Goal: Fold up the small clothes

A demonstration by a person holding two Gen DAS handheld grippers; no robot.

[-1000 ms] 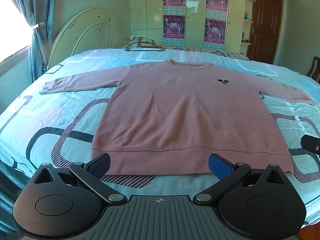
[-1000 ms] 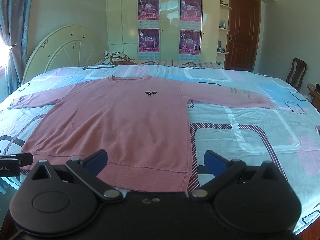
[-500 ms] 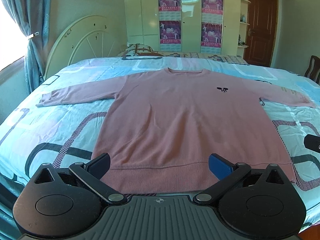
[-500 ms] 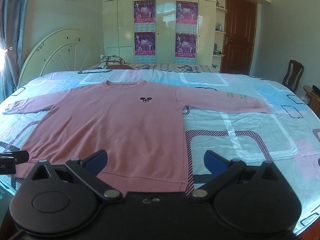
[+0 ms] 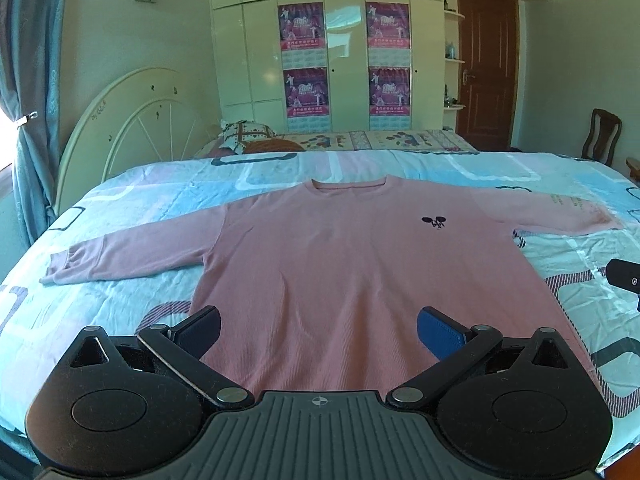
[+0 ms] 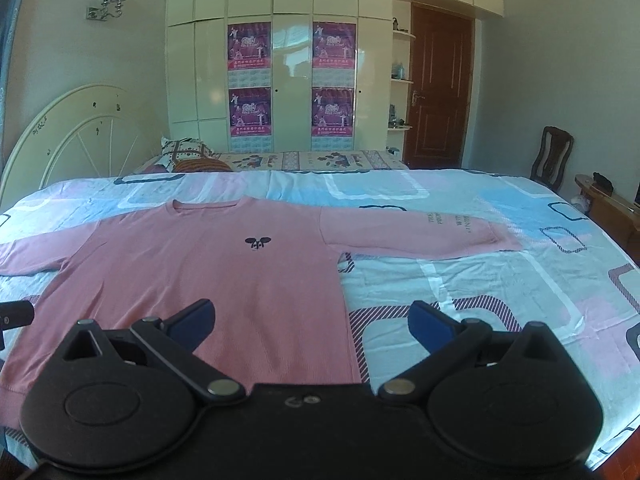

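Observation:
A pink long-sleeved sweater lies flat and face up on the bed, both sleeves spread sideways, a small dark emblem on its chest. My left gripper hovers open over the lower middle of the sweater, holding nothing. Over the sweater's lower right side, my right gripper is open as well and empty, its right finger above the bedsheet. The hem is hidden behind both gripper bodies. Part of the right gripper shows at the left wrist view's right edge.
The bed carries a light blue and pink patterned sheet. A white headboard stands at the left, with a pillow behind. Wardrobe doors with posters, a brown door and a wooden chair line the far side.
Both grippers have moved forward over the sweater and tilted up: the hem, visible a second ago, is now hidden under the gripper bodies. Both stay open.

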